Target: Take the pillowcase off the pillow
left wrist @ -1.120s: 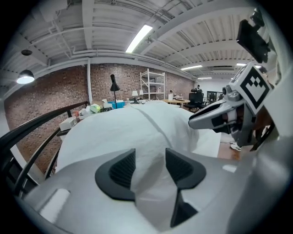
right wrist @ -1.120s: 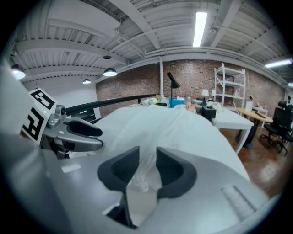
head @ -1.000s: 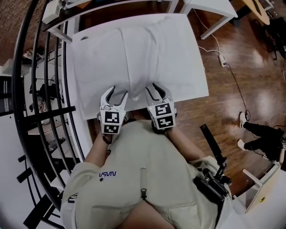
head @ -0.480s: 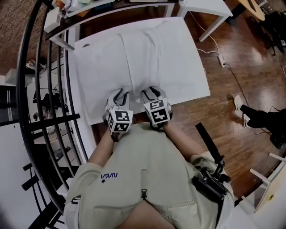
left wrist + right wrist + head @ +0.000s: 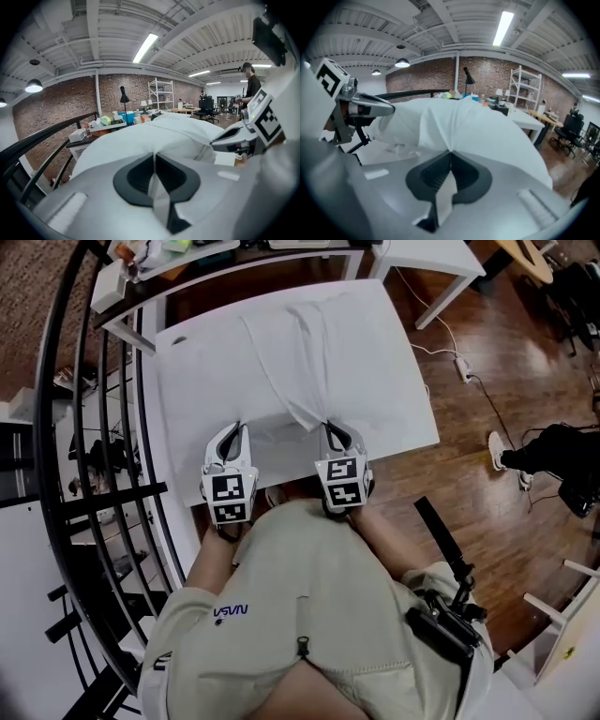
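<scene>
A pillow in a white pillowcase (image 5: 319, 352) lies along a white table (image 5: 187, 381). The case's near end is drawn out toward me. My left gripper (image 5: 232, 430) has just been closing and is shut on the case's near-left hem, with a strip of white cloth (image 5: 161, 187) pinched between its jaws (image 5: 153, 154). My right gripper (image 5: 332, 430) has just been closing too and is shut on the near-right hem, the cloth fanning out in folds from its jaws (image 5: 450, 152). Each gripper view shows the other gripper off to one side.
A black railing (image 5: 84, 427) runs along the table's left side. White tables (image 5: 441, 259) stand behind, one with clutter (image 5: 159, 251). Wood floor with a power strip and cable (image 5: 464, 362) lies to the right, where a person's legs (image 5: 553, 451) show.
Both grippers stood open at the pillow's near end, came close together, then shut on the case's hem. They have since moved apart and back toward me, spreading the hem.
</scene>
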### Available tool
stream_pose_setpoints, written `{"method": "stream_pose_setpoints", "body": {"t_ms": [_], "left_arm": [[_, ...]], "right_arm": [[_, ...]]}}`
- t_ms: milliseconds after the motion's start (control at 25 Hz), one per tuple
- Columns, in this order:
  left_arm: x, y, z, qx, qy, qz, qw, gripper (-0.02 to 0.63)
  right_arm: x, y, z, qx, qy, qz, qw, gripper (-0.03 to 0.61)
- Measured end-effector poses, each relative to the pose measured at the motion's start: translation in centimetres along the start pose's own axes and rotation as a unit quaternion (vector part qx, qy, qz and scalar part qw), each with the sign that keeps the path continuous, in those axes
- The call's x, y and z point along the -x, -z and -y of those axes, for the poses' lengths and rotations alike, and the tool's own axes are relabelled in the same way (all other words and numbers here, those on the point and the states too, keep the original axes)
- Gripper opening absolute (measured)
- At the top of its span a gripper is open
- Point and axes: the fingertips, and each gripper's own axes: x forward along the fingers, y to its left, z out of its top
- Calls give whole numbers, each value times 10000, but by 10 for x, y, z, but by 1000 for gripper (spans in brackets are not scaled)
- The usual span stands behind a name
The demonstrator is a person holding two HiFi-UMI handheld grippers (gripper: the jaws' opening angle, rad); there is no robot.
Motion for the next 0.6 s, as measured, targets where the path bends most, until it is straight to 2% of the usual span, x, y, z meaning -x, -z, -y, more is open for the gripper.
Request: {"method": "stream_pose_setpoints", "body": {"t_ms": [160,320,440,600], "left_arm": [[6,-22,-30,264,-217,321,9989,20],[12,-25,-49,545,-288,406,9973,20],[7,1,-41,767,-226,152,9967,18],[-1,54,-12,1203,-17,-390,9920,18]], "right_arm": [[13,-10,41,-112,618,188,9979,5],[19,-7,79,-180,1141,209,9931,5],[10,14,88,-423,1156,-101,9923,5],[-4,60,87,-926,884,-831,9883,5]]}}
